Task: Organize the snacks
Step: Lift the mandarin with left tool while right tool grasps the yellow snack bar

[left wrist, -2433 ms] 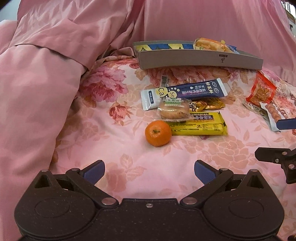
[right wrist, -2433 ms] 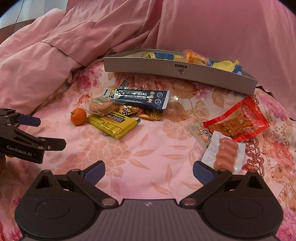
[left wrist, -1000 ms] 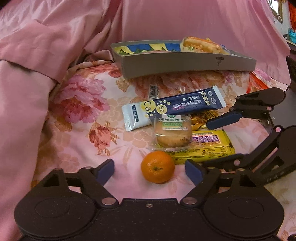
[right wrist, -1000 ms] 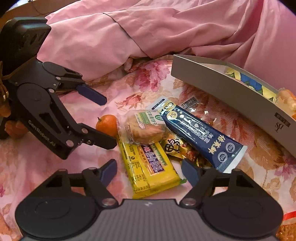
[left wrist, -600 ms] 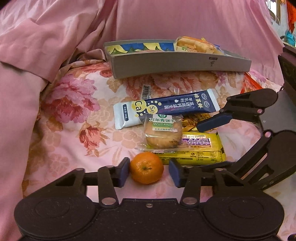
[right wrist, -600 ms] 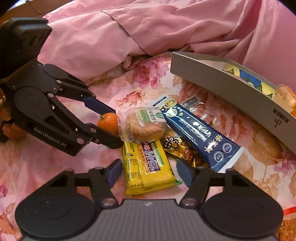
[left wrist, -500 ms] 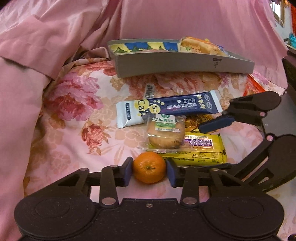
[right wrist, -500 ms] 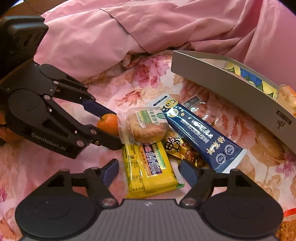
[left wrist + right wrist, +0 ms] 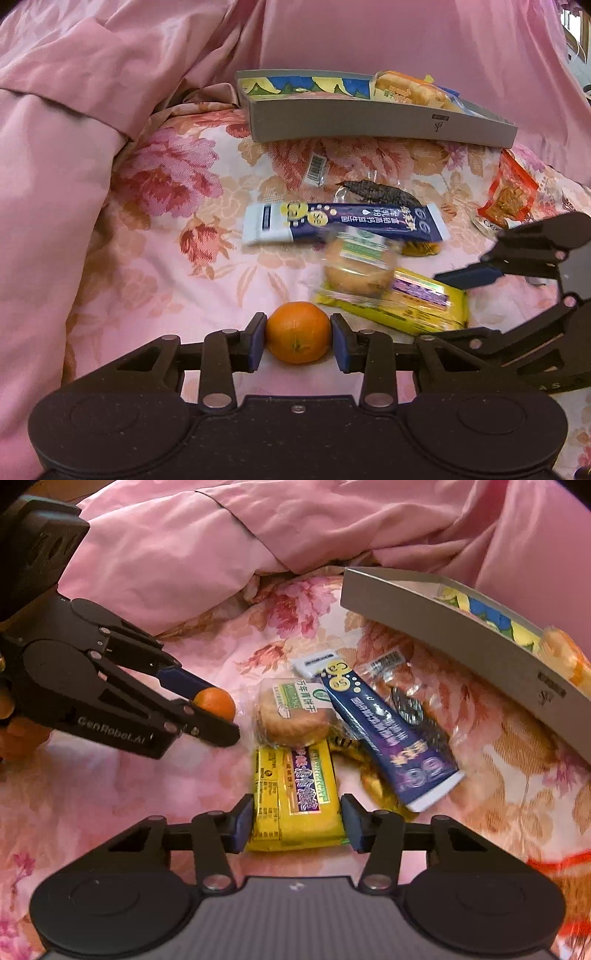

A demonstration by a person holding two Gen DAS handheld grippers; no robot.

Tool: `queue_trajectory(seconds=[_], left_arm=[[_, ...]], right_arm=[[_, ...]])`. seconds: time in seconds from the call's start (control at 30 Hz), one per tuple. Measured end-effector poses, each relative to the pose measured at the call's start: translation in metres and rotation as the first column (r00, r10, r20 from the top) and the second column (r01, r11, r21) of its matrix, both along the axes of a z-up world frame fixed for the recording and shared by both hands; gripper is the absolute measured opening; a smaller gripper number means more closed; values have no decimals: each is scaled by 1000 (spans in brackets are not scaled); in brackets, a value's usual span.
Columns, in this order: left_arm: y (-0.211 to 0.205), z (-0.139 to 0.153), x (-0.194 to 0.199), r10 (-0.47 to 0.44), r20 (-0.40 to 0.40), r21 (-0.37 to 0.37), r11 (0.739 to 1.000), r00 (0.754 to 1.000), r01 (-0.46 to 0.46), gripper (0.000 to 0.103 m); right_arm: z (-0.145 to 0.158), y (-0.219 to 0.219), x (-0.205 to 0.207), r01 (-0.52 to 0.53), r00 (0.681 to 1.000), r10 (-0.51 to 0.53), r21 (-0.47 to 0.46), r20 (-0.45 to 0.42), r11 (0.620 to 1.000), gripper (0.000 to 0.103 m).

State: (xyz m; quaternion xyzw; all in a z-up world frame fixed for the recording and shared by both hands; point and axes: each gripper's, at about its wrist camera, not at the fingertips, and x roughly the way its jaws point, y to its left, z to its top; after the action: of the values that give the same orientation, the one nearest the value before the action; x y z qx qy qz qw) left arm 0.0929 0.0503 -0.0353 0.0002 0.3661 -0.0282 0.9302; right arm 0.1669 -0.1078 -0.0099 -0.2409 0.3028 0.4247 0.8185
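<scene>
My left gripper (image 9: 297,342) is shut on a small orange tangerine (image 9: 297,331), held just above the floral bedspread; it also shows in the right wrist view (image 9: 216,701). My right gripper (image 9: 296,823) is shut on the near end of a yellow biscuit pack (image 9: 295,797), which shows in the left wrist view too (image 9: 417,299). A wrapped round cake (image 9: 291,716) lies on the pack's far end. A dark blue tube-shaped pack (image 9: 384,727) lies beside them. The grey snack tray (image 9: 369,120) sits at the back.
Pink quilt folds (image 9: 74,92) rise at the left and behind the tray. A red snack bag (image 9: 508,195) lies at the right. A clear pack with dark contents (image 9: 373,190) and a gold wrapper (image 9: 362,764) lie near the blue pack.
My left gripper closed on the tangerine and lifted it slightly. My right gripper closed on the yellow biscuit pack, and the round cake on it shifted.
</scene>
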Motion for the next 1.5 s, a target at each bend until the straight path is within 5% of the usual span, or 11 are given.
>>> queue_trajectory(seconds=[0.37,0.87,1.23,1.5], left_arm=[[-1,-2,-21,-12,-27,-17,1000,1000,11,39],[-10,-6,-19,-59,-34,62,996,998,61,41],[-14,-5,-25,-60,-24,84,995,998,62,38],[-28,-1,-32,-103,-23,55,993,994,104,38]], right_arm=[[5,-33,-42,92,991,-92,3,-95,996,53],[-12,-12,-35,85,996,-84,55,-20,995,75],[-12,-15,-51,96,995,-97,62,16,993,52],[-8,-6,-66,83,971,-57,-105,233,991,52]])
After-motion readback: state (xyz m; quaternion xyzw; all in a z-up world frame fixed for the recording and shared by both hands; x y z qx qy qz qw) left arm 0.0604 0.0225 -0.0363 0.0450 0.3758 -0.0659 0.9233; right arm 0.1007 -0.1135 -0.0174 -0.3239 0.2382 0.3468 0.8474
